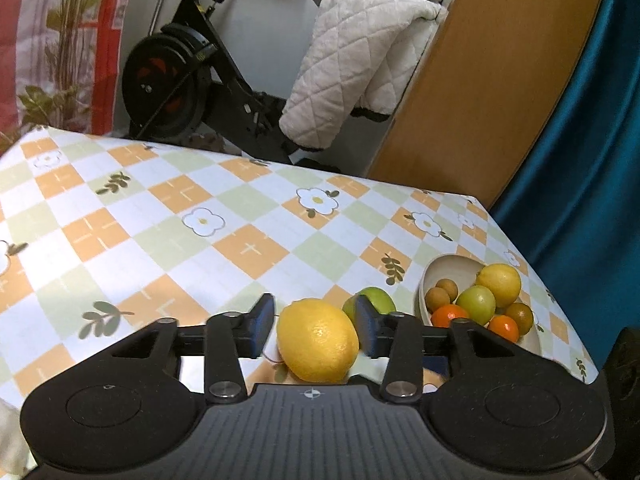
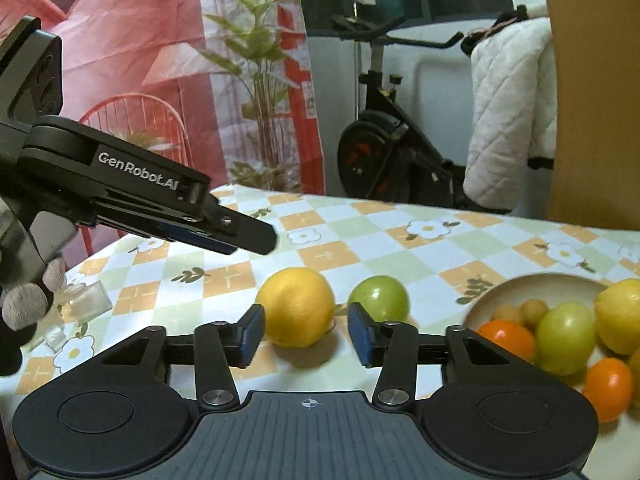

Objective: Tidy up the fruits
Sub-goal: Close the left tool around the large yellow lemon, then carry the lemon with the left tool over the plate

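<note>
Your right wrist view shows what the left one cannot: the left gripper point(image 2: 256, 240) seen from the side, hanging above the worktop point(image 2: 360, 236) to the far left of the lemon point(image 2: 296, 306), well clear of it, with a gloved hand point(image 2: 28, 300) on its handle. From that side angle you cannot judge its jaws. The left wrist view settles it: the left gripper point(image 1: 314, 326) has its jaws wide apart, the lemon point(image 1: 318, 340) showing between them, with a gap on the left side; whether the right finger point(image 1: 368, 330) touches it you cannot tell.

Your right gripper point(image 2: 306, 334) is also spread wide and holds nothing. The lemon sits on the worktop just beyond the left finger, and a green fruit point(image 2: 379, 298) just beyond the right one.

The bowl point(image 2: 532, 286) lies to the right, holding another lemon, green fruit, oranges and small brown fruits. Only the left view shows the bowl's far rim point(image 1: 448, 260) whole.
</note>
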The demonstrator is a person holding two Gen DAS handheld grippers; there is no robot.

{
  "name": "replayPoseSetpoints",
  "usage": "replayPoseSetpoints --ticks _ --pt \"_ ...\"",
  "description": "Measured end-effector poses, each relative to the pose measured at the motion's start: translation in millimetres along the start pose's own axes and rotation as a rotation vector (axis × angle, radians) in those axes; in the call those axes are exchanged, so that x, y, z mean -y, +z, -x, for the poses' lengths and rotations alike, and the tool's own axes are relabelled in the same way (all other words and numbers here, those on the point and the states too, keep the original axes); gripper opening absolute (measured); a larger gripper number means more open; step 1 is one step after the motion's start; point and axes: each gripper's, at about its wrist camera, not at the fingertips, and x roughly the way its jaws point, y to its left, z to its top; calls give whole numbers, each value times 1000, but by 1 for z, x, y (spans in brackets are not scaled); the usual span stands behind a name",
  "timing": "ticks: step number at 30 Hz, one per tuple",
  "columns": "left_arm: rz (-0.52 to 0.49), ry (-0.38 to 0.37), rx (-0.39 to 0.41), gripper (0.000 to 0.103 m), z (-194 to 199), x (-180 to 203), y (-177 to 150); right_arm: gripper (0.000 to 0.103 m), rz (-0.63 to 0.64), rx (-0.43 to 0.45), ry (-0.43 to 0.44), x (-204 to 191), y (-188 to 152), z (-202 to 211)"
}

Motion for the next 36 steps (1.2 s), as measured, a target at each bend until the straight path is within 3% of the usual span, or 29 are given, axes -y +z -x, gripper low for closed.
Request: replayPoseSetpoints --ticks 13,36 --pt "26 -19 -39 52 -25 -1 -3 49 -53 -78 -4 -2 -5 -35" --pt "-2 -14 -62 58 -29 3 -15 50 -61 -91 5 0 -5 -43"
